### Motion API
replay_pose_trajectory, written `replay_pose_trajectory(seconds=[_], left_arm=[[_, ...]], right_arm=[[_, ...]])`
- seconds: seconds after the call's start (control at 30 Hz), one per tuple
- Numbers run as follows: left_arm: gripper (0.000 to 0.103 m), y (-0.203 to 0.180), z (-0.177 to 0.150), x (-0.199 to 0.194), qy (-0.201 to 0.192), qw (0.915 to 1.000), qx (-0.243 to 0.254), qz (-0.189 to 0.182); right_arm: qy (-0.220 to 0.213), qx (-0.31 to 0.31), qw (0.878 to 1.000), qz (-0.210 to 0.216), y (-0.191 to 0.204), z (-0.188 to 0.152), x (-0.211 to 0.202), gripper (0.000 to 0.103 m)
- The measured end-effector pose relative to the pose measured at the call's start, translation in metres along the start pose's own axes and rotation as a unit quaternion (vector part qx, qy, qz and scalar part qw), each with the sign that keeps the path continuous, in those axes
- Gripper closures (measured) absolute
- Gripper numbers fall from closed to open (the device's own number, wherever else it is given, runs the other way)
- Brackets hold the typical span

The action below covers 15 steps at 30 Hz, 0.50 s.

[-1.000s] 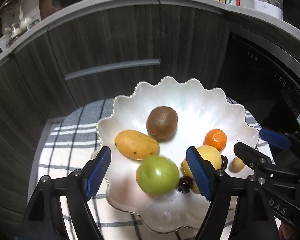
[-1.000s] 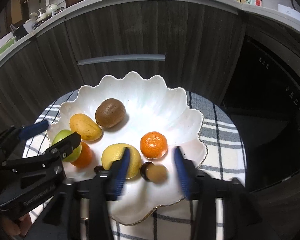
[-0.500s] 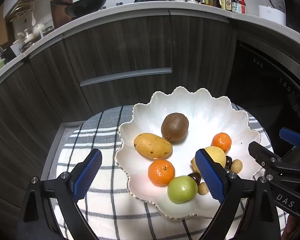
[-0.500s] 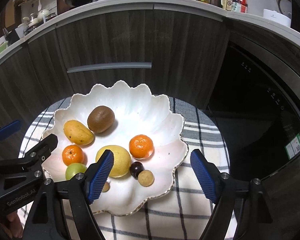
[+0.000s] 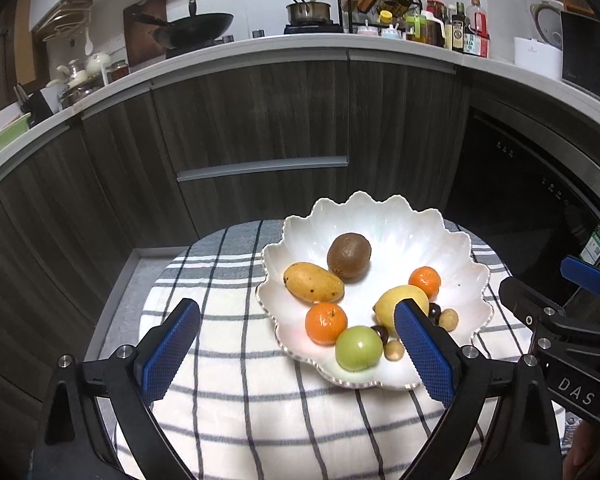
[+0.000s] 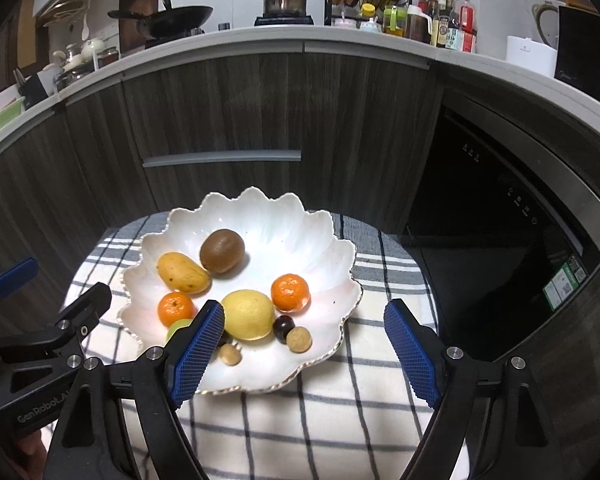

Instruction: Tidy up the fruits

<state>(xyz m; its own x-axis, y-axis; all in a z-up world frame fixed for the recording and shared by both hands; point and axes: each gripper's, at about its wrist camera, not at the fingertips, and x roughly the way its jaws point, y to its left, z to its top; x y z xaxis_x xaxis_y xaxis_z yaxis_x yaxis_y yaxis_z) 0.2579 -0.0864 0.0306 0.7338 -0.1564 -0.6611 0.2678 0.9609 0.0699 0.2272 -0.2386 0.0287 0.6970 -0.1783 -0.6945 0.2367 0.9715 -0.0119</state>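
Nearest to us, the left gripper [image 5: 296, 346] hangs over the checked cloth [image 5: 240, 412] with its jaws opening, wide apart and holding nothing; only bare cloth and the near edge of the dish lie between its blue pads [image 5: 170, 354]. The right gripper [image 6: 304, 350] does likewise, jaws opening and empty, straddling the near right rim of the white scalloped dish [image 6: 324, 220].

Just beyond the pads we see the fruit gathered in the dish: a green apple [image 5: 358, 348] at the near rim, two small tan round fruits [image 6: 299, 339] and a dark cherry-like one [image 6: 283, 324] beside it, then a lemon [image 6: 247, 314] and two mandarins [image 6: 290, 293], one on each side of it. Farther in lie a mango [image 5: 313, 283] and a kiwi [image 5: 348, 255], touching or nearly so (we cannot tell which).

The far half of the dish is bare. The cloth leaves a broad open strip to the dish's left and a narrower one to its right, where the table edge drops toward a dark appliance front [image 6: 500, 208]. Behind stand dark wood cabinets [image 5: 260, 120], topped by a counter [image 5: 300, 46] crowded with a wok, a pot and bottles.
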Motion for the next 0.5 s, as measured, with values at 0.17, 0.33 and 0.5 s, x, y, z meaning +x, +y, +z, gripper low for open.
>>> replay_pose_trajectory(seconds=[0.17, 0.33, 0.5], left_arm=[[0.002, 0.005, -0.011, -0.026, -0.008, 0.9999, -0.008, 0.003], [0.002, 0.008, -0.024, -0.045, -0.013, 0.9998, -0.013, 0.005], [0.002, 0.01, -0.037, -0.061, -0.016, 0.9997, -0.017, 0.009]], right_arm=[[-0.009, 0.005, 1.0, 0.006, 0.004, -0.01, -0.023, 0.02], [-0.017, 0.004, 1.0, 0.005, 0.006, -0.022, -0.043, 0.02], [-0.025, 0.001, 1.0, 0.005, 0.009, -0.034, -0.063, 0.02]])
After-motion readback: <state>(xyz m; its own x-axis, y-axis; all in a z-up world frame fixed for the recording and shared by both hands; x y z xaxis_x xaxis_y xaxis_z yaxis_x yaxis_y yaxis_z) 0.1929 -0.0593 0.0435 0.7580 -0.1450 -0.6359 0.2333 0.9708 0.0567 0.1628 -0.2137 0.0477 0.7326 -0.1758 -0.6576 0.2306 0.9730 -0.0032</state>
